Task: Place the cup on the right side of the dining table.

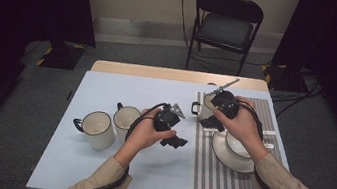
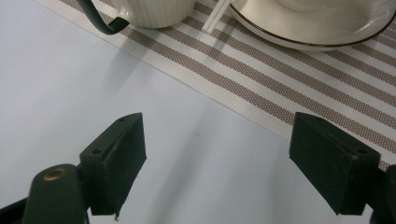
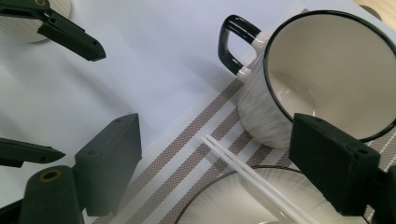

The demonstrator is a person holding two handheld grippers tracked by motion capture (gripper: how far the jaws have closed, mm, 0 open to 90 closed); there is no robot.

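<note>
1. My right gripper (image 3: 215,161) has its jaws spread wide with nothing pressed between them. It hangs over the near edge of the striped mat, and I judge it stands open so it can come down around something.
2. Between those jaws, running from the gap toward the lower right, lie the white chopsticks (image 3: 252,179), a thin pair resting across the rim of the plate (image 3: 210,205). They look like the nearest candidate for a pick, though I cannot tell whether I am aiming for them or for the mug.
3. Just beyond the right-hand jaw stands the mug (image 3: 299,79), upright, its black handle turned toward the plain cloth. In the high view a bowl (image 1: 239,144) sits on the plate, partly under my right hand.
4. My left gripper (image 2: 217,161) is also open and empty, jaws wide, hovering above the bare blue cloth just short of the striped mat (image 2: 280,88). I read it as waiting clear of the right hand's work.
5. Further out, to the far side of my left hand, two spare mugs (image 1: 111,126) stand side by side on the cloth, well apart from the place setting, presumably still to be laid.
</note>
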